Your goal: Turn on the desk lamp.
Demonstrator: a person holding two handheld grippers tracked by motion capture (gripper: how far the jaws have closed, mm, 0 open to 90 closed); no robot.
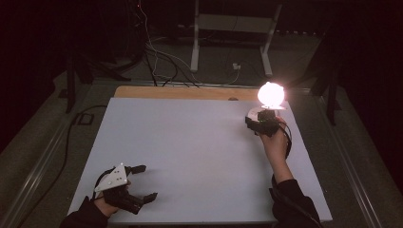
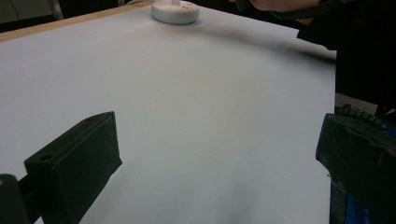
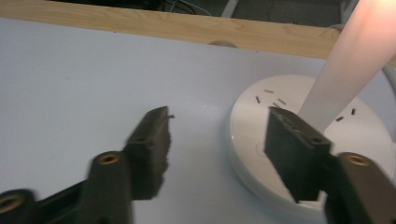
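Jaws spread and gripping nothing, the right gripper (image 3: 212,156) hangs at the round white base (image 3: 355,135) of a lit desk lamp (image 1: 271,95), one jaw above the base, the other over the table's (image 1: 190,142) smooth pale-grey sheet. The left gripper (image 1: 142,183), also released and empty, rests near the table's front left corner, well apart from the lamp. A bare wooden strip (image 3: 187,25) edges the far side. Beyond, cables (image 1: 157,57) trail across a dark room's floor beneath a white metal frame (image 1: 233,28).
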